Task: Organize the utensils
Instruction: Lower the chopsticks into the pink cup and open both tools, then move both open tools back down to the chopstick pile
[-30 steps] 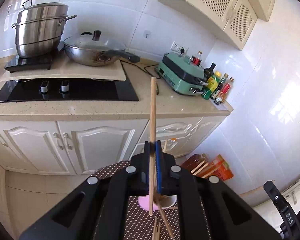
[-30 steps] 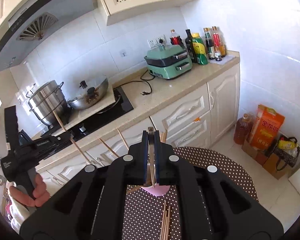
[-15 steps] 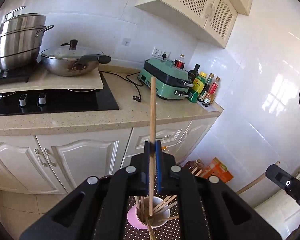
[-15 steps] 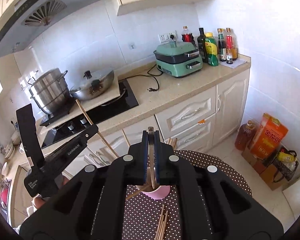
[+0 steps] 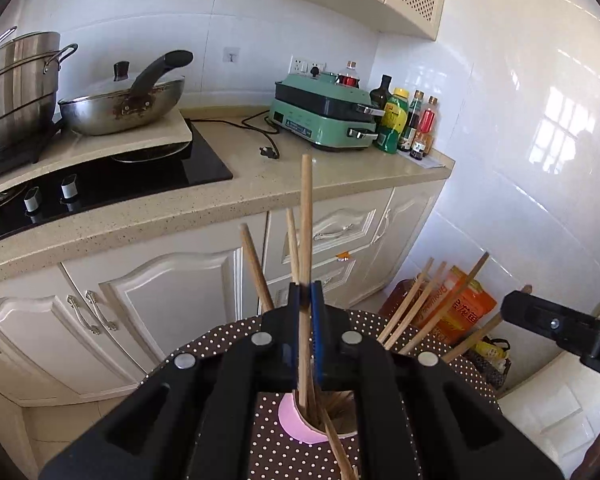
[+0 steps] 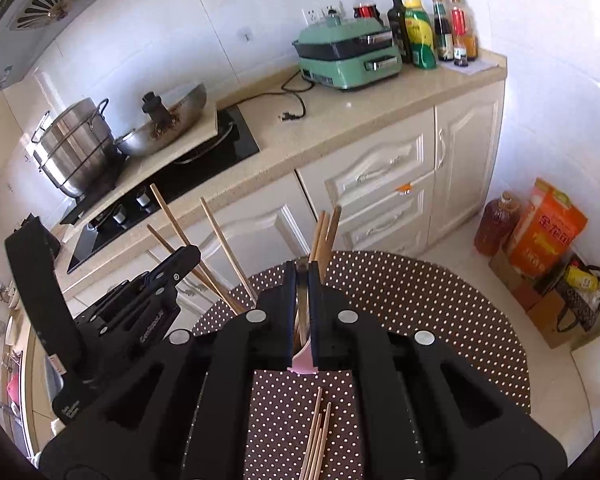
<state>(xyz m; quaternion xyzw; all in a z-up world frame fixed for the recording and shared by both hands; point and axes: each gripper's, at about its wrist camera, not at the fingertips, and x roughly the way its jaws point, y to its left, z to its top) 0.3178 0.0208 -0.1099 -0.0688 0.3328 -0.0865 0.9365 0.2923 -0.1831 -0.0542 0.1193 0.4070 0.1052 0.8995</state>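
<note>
A pink cup (image 5: pixel 296 424) holding several wooden chopsticks stands on a round brown dotted table (image 5: pixel 204 344). My left gripper (image 5: pixel 306 292) is shut on one upright chopstick (image 5: pixel 306 220), and the chopstick's lower end reaches down into the cup. In the right wrist view the left gripper (image 6: pixel 192 254) comes in from the left just above the cup (image 6: pixel 304 356). My right gripper (image 6: pixel 302 272) is shut on a thin chopstick seen edge-on. From the left wrist view this right gripper (image 5: pixel 512 304) holds its chopstick (image 5: pixel 472 340) slanted toward the cup. Several loose chopsticks (image 6: pixel 316 432) lie on the cloth near me.
Behind the table runs a stone counter (image 5: pixel 260 196) over white cabinets, with a black hob (image 5: pixel 112 180), a wok (image 5: pixel 124 108), a steel steamer pot (image 5: pixel 16 88), a green cooker (image 5: pixel 324 120) and bottles (image 5: pixel 404 124). An oil jug (image 6: pixel 496 224) and an orange box (image 6: pixel 544 232) stand on the floor.
Both grippers have come down toward the pink cup with their chopsticks. The left chopstick's lower end has sunk into the cup, and the cup's other chopsticks now rise beside the fingers.
</note>
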